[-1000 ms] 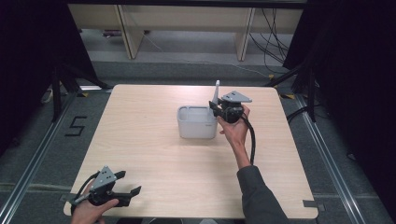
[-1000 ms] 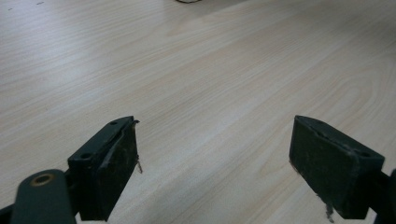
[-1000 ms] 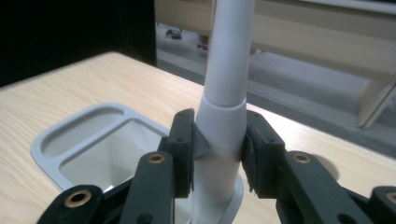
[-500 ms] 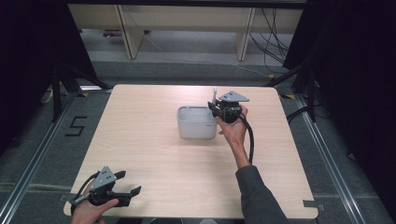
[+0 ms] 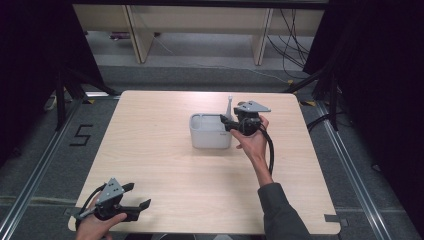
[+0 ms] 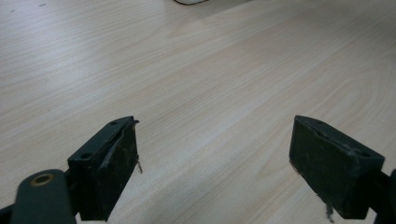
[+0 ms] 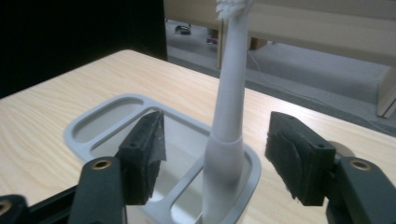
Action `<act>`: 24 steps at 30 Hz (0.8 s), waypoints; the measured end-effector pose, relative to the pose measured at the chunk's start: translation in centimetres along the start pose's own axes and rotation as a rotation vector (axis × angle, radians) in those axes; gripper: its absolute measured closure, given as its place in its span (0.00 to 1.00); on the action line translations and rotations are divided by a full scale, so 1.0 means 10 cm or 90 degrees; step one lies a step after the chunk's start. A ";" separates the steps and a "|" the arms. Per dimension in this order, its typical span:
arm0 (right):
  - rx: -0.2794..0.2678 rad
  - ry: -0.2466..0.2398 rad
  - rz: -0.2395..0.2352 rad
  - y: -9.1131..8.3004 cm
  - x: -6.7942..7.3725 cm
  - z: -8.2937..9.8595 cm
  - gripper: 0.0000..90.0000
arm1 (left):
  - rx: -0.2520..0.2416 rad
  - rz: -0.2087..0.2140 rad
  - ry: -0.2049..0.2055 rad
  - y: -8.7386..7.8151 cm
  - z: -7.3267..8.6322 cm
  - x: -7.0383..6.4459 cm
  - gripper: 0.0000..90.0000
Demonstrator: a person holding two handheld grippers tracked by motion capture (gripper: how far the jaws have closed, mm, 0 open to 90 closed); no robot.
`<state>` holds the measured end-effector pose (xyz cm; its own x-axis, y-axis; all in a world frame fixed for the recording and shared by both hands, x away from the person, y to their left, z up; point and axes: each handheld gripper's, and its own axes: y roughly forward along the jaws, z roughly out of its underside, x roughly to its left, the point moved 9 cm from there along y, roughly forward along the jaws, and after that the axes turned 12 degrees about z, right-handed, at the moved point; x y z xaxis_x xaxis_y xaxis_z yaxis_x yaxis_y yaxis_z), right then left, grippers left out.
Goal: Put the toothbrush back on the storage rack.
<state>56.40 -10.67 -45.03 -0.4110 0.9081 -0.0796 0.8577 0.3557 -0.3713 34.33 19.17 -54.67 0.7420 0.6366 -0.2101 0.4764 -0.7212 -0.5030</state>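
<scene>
Two grippers are at work, well apart. Nearest, at the table's front left corner, the left gripper [image 5: 134, 202] lies low in the person's left hand [image 5: 95, 225]; judging by its distance from the work, it is simply parked out of the way. Its own view shows the jaws spread wide over bare wood grain, with nothing between them.

Farther off, near the middle of the table [image 5: 150, 150], the right gripper [image 5: 226, 123] is held level at the right end of the grey holder [image 5: 210, 131], a small tub split into compartments. In the right gripper view its jaws stand apart on either side of a white electric toothbrush [image 7: 227, 135], neither pad touching it. The brush stands upright in the holder's near end slot, bristles up, and that snug slot seems to be what keeps it standing.

From above, the toothbrush [image 5: 229, 107] is only a thin pale post at the holder's right end. The close view adds the gap beside each pad, the divider walls and the empty compartments beyond.
</scene>
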 end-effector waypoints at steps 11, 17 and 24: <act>-0.010 0.050 -0.028 -0.21 0.04 0.03 0.39 | 0.003 0.000 -0.001 0.00 0.01 0.01 0.16; -0.006 0.051 -0.031 -0.28 0.05 0.06 0.38 | 0.011 -0.005 0.006 -0.01 0.01 0.02 0.16; -0.008 0.039 -0.030 -0.31 0.01 0.10 0.38 | 0.006 -0.002 0.008 -0.01 0.01 0.01 0.16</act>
<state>53.41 -11.92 -44.80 -0.4314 0.9022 -0.0048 0.8416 0.4005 -0.3623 34.34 19.28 -54.71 0.7465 0.6351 -0.1986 0.4738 -0.7168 -0.5115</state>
